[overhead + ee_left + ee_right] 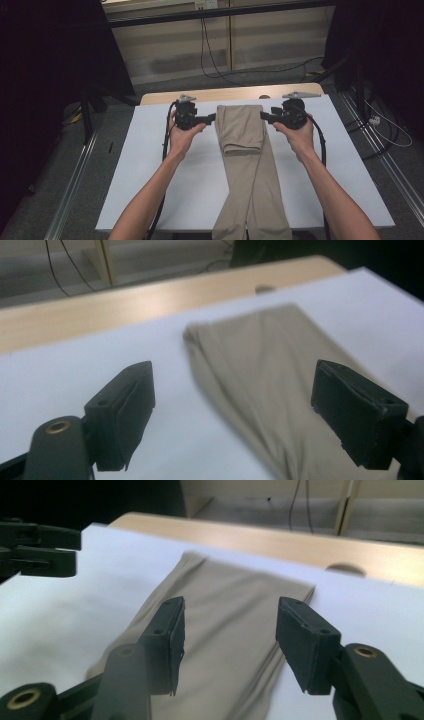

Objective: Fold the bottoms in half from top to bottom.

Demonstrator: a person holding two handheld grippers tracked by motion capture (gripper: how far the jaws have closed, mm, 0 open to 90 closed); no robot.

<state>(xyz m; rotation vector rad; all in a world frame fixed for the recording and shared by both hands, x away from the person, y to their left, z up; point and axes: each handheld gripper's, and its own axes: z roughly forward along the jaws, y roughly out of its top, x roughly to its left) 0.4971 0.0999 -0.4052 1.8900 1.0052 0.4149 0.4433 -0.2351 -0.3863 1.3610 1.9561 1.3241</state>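
Left gripper (232,405) fingers spread, nothing between; right gripper (230,640) fingers likewise spread. Both flank the folded end of the khaki trousers (243,150) on the white surface (150,165). High view adds: trouser legs overhang the near edge; hands (182,137) grip both tools.

Looked like a lab recording rig: white-topped table (150,165) boxed in by black curtains (45,75) at 9 and 3 o'clock, metal floor rails (75,175), loose cables (210,55) on grey floor at 12.
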